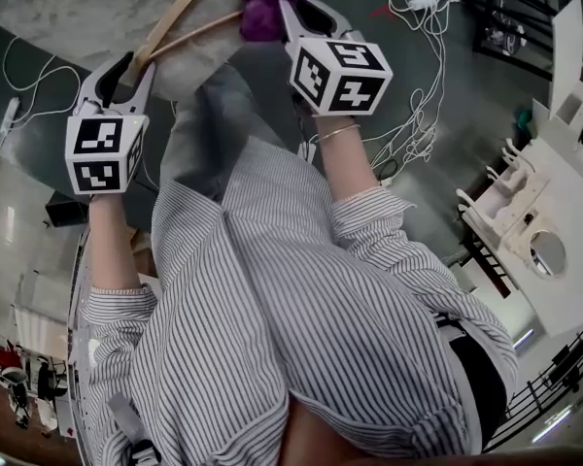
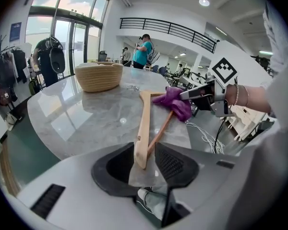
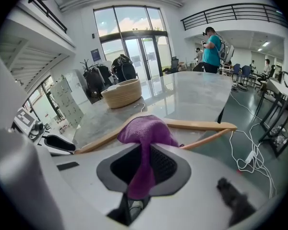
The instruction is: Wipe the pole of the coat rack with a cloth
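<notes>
Hanger [image 2: 144, 123] on counter [image 2: 86, 119]: left tongs [image 2: 145, 153] clamped on one end, steadying it; right tongs [image 3: 145, 159] pinch cloth [image 3: 144, 128], draped over wood for wiping.

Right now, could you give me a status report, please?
Left gripper jaws shut on end of wooden hanger. Right gripper jaws clamp purple cloth, draped over the hanger. Basket on table, well clear.
</notes>
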`<act>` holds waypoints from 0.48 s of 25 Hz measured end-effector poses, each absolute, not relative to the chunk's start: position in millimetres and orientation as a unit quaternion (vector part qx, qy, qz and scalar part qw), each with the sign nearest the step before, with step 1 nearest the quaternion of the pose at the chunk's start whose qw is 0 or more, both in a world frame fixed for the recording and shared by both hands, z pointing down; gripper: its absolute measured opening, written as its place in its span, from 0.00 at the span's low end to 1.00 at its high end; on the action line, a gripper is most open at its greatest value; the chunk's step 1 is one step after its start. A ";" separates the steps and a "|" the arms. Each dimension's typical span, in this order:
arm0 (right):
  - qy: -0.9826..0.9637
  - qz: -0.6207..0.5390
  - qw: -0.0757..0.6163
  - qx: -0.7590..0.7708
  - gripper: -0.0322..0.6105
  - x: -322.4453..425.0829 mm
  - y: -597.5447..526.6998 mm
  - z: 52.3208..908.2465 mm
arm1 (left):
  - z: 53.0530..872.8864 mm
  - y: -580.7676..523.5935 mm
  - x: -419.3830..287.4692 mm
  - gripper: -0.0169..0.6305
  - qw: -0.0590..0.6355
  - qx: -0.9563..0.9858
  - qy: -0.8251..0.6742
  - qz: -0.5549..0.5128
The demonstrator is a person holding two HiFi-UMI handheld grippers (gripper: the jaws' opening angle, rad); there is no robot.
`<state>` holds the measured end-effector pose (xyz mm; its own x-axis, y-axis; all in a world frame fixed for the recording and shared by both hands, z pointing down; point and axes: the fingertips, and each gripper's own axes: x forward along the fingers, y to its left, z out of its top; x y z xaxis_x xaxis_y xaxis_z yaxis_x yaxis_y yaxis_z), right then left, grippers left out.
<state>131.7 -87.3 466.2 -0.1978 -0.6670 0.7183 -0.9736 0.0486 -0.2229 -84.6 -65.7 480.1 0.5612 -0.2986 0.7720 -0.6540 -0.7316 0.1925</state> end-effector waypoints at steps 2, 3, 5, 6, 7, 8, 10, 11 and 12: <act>-0.697 0.349 0.220 0.586 0.14 120.1 -86.0 465.6 | 479.8 -63.5 -86.8 0.25 0.236 0.852 -0.280 0.375; -0.701 0.348 0.221 0.582 0.14 114.4 -85.1 465.5 | 479.5 -62.2 -87.7 0.25 0.236 0.852 -0.281 0.374; -0.707 0.348 0.221 0.575 0.14 103.7 -82.6 465.5 | 478.4 -58.9 -89.4 0.25 0.237 0.852 -0.284 0.370; -0.709 0.348 0.221 0.571 0.14 98.8 -81.4 465.4 | 477.4 -57.3 -90.5 0.25 0.238 0.852 -0.286 0.368; -0.712 0.348 0.222 0.569 0.14 94.3 -80.6 465.3 | 476.4 -56.0 -91.9 0.25 0.241 0.852 -0.288 0.364; -0.714 0.348 0.222 0.566 0.14 90.1 -80.1 465.3 | 475.4 -55.2 -93.4 0.25 0.244 0.853 -0.289 0.360; -0.718 0.347 0.223 0.561 0.14 82.1 -80.3 465.4 | 474.3 -54.1 -97.1 0.25 0.248 0.852 -0.293 0.355; -0.720 0.346 0.223 0.558 0.14 77.7 -80.6 465.3 | 474.4 -53.4 -99.1 0.25 0.249 0.852 -0.295 0.355; -0.723 0.346 0.223 0.555 0.14 72.8 -80.8 465.0 | 474.6 -52.6 -101.1 0.25 0.249 0.852 -0.295 0.354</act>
<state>72.8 -80.8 465.0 -0.2842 -0.6483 0.7063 -0.9568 0.1449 -0.2520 -101.1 -52.6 474.6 0.5750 -0.3267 0.7501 -0.6797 -0.7011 0.2157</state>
